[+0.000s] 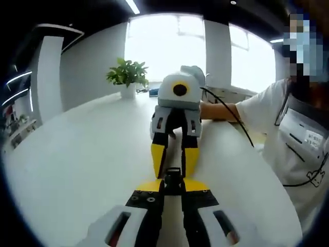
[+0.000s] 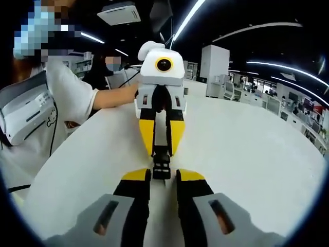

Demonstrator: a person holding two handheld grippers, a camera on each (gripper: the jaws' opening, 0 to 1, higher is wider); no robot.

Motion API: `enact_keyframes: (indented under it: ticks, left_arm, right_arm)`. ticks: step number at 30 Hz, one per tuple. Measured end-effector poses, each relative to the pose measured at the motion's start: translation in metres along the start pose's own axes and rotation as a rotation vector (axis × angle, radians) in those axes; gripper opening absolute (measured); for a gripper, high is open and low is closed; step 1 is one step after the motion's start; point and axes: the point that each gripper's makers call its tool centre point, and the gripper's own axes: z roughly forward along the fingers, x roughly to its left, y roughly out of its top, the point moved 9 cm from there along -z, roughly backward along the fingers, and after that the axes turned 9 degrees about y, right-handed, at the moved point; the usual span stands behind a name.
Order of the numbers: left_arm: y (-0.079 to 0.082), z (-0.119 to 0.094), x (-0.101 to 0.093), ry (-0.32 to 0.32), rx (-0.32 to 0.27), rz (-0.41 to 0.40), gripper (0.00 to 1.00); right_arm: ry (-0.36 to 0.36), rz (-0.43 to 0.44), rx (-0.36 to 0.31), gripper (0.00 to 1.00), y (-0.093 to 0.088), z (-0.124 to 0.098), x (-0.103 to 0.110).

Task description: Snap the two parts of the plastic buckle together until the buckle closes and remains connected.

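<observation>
Black buckle, yellow-tipped black fingers, white table, green plant.

Left gripper and right gripper tip to tip, jaws narrowed

Blown-out window glare, warped fisheye edges

desk: smooth, matt white
buckle: black plastic, slight sheen
left claw: yellow and black plastic tips
right claw: same; glossy white shell
</observation>
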Motion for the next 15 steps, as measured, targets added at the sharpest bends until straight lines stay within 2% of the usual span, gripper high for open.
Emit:
enact_keyframes:
  ticks: [15]
  left_arm:
    - [0.0032,-0.0019,0.0005,0.002,-0.017,0.005,0.11]
  right_arm:
    - [-0.009,-0.009,-0.033,0.12,0.0093,-0.0006,0.0029]
